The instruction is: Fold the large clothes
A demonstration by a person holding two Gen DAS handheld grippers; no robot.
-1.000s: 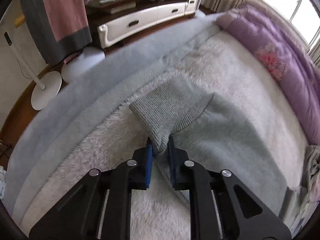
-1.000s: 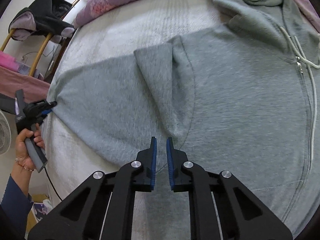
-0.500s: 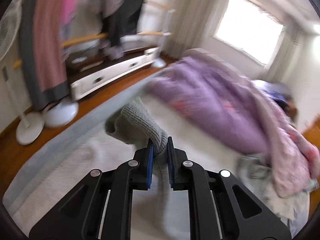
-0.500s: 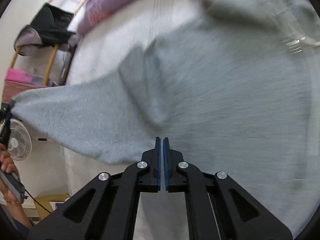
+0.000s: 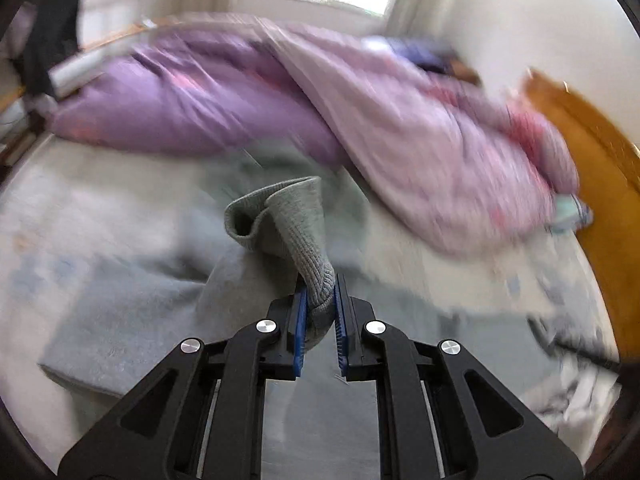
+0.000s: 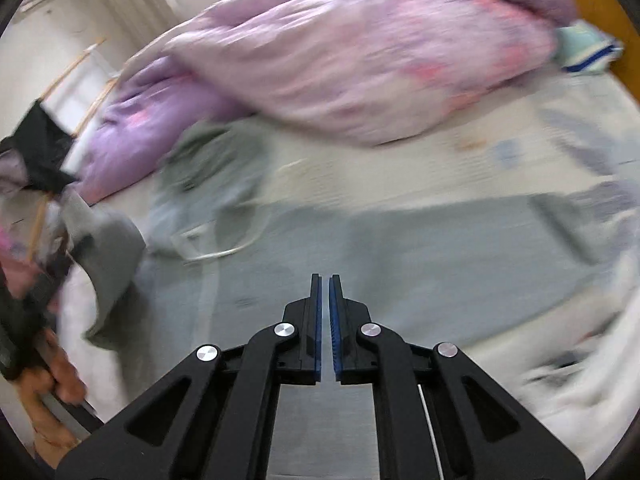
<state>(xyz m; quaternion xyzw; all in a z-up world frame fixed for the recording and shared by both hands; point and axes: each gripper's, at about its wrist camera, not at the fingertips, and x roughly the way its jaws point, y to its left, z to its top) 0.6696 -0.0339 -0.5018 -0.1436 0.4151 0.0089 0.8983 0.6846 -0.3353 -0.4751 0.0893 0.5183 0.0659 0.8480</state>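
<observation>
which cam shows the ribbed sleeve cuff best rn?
Left wrist: the ribbed cuff sits centre frame, sharp, pinched in the left tool. Right wrist shows only a blurred grey sleeve lifted at far left; no ribbing is legible.

A grey ribbed cuff (image 5: 298, 224) is seen between blue pads (image 5: 301, 322) on black fingers. Lilac and pink-flowered quilts (image 6: 360, 60) are shown on a whitish bed cover (image 6: 440, 168).

One grey hoodie (image 6: 420, 248), two tongs (image 5: 320, 320) (image 6: 325, 328), one quilt (image 6: 360, 64).
</observation>
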